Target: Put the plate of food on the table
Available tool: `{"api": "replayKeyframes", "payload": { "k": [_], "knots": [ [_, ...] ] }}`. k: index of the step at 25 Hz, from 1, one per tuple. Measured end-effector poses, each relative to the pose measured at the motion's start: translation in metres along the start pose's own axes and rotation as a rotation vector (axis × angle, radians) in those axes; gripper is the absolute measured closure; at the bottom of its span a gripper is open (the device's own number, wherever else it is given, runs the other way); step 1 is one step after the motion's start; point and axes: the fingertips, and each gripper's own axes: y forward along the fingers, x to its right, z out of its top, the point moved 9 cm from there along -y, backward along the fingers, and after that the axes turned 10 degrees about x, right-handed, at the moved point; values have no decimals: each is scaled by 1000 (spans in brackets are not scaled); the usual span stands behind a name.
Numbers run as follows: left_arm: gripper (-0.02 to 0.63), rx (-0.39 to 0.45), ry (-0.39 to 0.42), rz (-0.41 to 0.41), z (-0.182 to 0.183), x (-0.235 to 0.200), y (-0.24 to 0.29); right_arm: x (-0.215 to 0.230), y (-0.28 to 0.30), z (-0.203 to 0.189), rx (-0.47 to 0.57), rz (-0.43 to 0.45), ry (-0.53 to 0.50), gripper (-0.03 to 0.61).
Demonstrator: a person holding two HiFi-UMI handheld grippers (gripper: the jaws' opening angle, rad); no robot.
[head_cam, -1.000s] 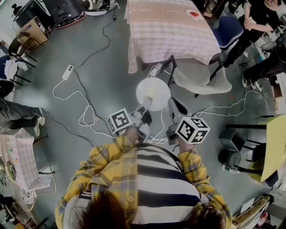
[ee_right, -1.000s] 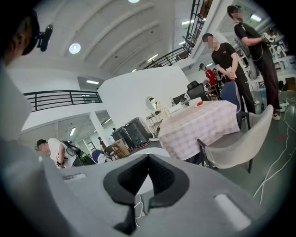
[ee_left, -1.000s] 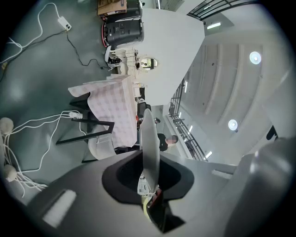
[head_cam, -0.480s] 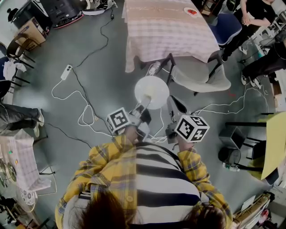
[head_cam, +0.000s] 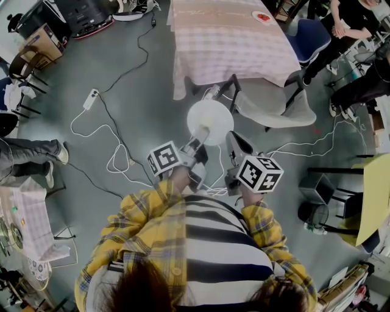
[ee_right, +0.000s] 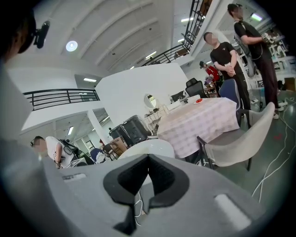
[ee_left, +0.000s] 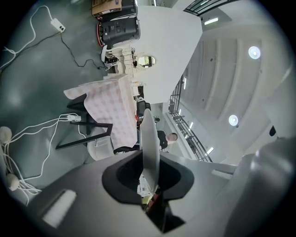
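Observation:
A white plate (head_cam: 209, 122) hangs level above the grey floor, with something pale yellow on it. My left gripper (head_cam: 198, 136) is shut on its near rim; in the left gripper view the plate (ee_left: 150, 139) stands edge-on between the jaws of the left gripper (ee_left: 149, 194). My right gripper (head_cam: 233, 142) is beside the plate on its right, shut and holding nothing. From the right gripper view the plate (ee_right: 150, 149) shows just beyond the jaws of the right gripper (ee_right: 144, 185). The table (head_cam: 231, 42) with a pink checked cloth is straight ahead.
A small plate with red food (head_cam: 262, 17) lies at the table's far right corner. A beige chair (head_cam: 274, 103) stands between me and the table. White and black cables (head_cam: 116, 146) trail over the floor. People (head_cam: 350, 36) stand at the right.
The plate and my left gripper have moved slightly forward, toward the table. The right gripper has barely moved.

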Motion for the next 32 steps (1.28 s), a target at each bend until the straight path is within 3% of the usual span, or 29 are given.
{"api": "replayKeyframes", "payload": {
  "k": [13, 26, 32],
  "knots": [
    [578, -41, 54, 4, 40, 7, 50, 1, 59, 22, 25, -52, -16, 581],
    [578, -71, 107, -17, 127, 6, 100, -23, 156, 38, 58, -95, -36, 581],
    [578, -100, 107, -22, 150, 0, 114, -24, 183, 36, 72, -145, -31, 581]
  ]
}}
